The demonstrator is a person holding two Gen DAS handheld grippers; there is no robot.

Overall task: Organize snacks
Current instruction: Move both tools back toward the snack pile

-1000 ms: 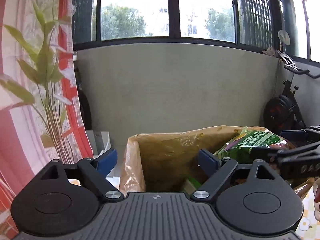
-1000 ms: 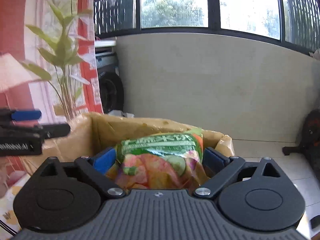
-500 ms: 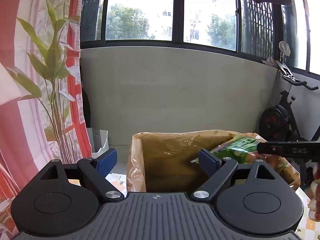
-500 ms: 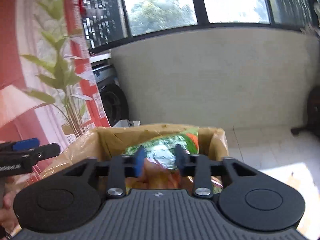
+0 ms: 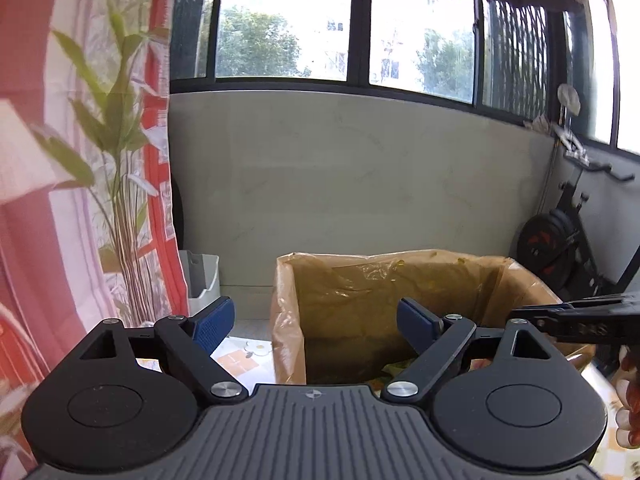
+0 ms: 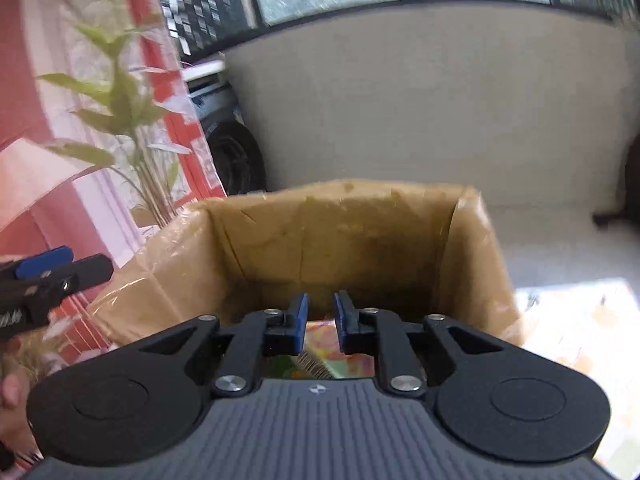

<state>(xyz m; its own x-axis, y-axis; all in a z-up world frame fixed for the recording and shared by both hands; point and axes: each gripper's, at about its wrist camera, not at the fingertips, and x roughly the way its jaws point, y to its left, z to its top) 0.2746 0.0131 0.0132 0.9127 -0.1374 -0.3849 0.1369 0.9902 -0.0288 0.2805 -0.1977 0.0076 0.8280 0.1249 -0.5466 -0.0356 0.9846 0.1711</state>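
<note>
A brown cardboard box [image 5: 384,280] lined with clear plastic stands ahead of both grippers; it also shows in the right wrist view [image 6: 352,232]. My left gripper [image 5: 316,322] is open and empty at the box's near left corner. My right gripper [image 6: 321,318] sits over the box's near edge with its jaws nearly closed and nothing between them. A green and orange snack bag [image 6: 332,356] lies inside the box below the right fingers, mostly hidden. The right gripper also shows in the left wrist view [image 5: 576,316] at the box's right side.
A striped red curtain [image 5: 48,216] with a leafy plant [image 5: 116,152] hangs at left. A grey wall [image 5: 360,184] under windows lies behind. An exercise bike [image 5: 560,248] stands at right. A white bin [image 5: 200,276] sits on the floor. The left gripper shows in the right wrist view [image 6: 44,280].
My right gripper let go of the green snack bag, which dropped into the box, and its jaws closed to a narrow gap. The left gripper stayed open and rose slightly.
</note>
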